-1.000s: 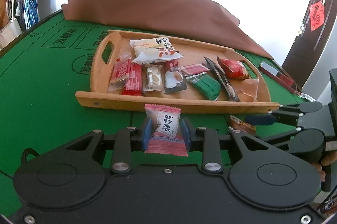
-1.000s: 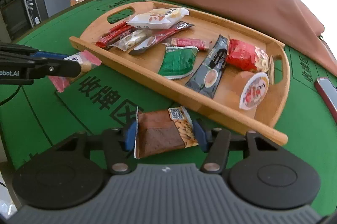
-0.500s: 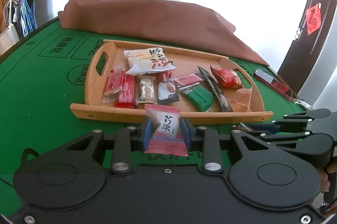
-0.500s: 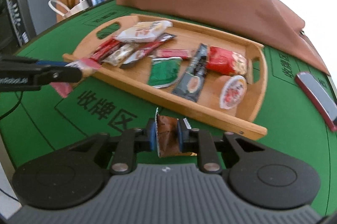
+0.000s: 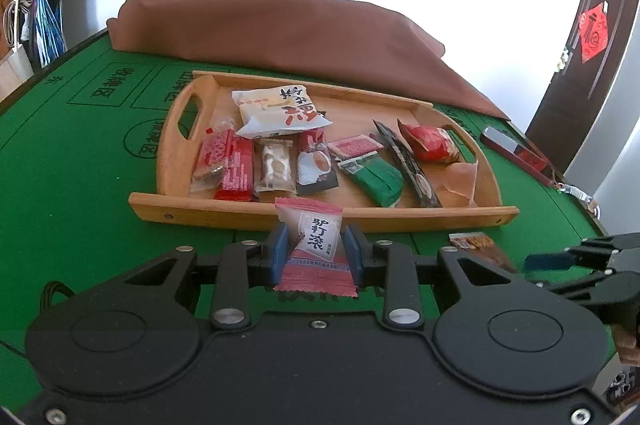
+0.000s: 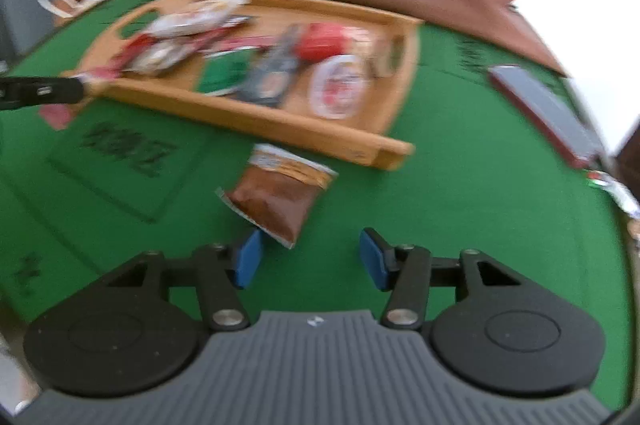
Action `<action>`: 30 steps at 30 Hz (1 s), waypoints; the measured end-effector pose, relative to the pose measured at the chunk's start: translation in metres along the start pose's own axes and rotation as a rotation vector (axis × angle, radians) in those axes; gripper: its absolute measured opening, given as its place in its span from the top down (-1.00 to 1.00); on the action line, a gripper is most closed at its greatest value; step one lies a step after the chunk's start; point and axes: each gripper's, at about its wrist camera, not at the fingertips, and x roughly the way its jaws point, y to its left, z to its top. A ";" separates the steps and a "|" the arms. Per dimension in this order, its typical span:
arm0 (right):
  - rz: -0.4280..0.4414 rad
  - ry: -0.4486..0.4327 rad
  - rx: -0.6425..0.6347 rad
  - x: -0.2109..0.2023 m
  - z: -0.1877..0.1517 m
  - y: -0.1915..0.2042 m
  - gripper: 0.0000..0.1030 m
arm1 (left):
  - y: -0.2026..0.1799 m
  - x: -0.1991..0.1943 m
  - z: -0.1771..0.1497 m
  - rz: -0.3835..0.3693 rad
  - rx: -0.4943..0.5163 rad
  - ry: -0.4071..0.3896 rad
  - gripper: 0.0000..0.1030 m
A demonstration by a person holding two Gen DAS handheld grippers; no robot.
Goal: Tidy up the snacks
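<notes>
We are watching the right claw (image 6: 310, 259) letting go: half a second ago its blue pads were pinching the brown snack packet (image 6: 276, 197), and now the jaws are standing wide apart with the packet lying flat on the green tabletop (image 6: 460, 185), just ahead of the left pad and a little to its left, short of the near rail of the wooden tray (image 6: 256, 121). The right view is blurring, so we are taking it that this claw is moving, though we cannot tell which way. So the brown packet is not going into the tray on this pass; it is sitting outside, near the tray's front right corner, and from the left wrist view it is showing as a brown packet on the felt beside the right claw's tip. Meanwhile the left claw (image 5: 316, 251) is keeping its pads pressed onto the pink-and-white snack packet (image 5: 316, 249), holding it upright right in front of the tray's near rail, much as it was a second ago. We are judging the pink packet ready to go over the rail, while the brown one will be needing a fresh pick.
</notes>
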 end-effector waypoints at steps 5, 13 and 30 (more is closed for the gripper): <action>0.124 0.013 0.039 -0.005 0.000 -0.008 -0.53 | -0.003 0.001 -0.001 -0.007 0.007 0.003 0.43; 0.119 -0.039 0.076 0.012 0.017 0.008 -0.69 | -0.006 0.004 -0.001 -0.004 0.009 0.006 0.43; 0.137 -0.119 0.063 -0.012 0.030 0.018 0.06 | -0.003 0.009 0.020 0.023 -0.011 -0.036 0.43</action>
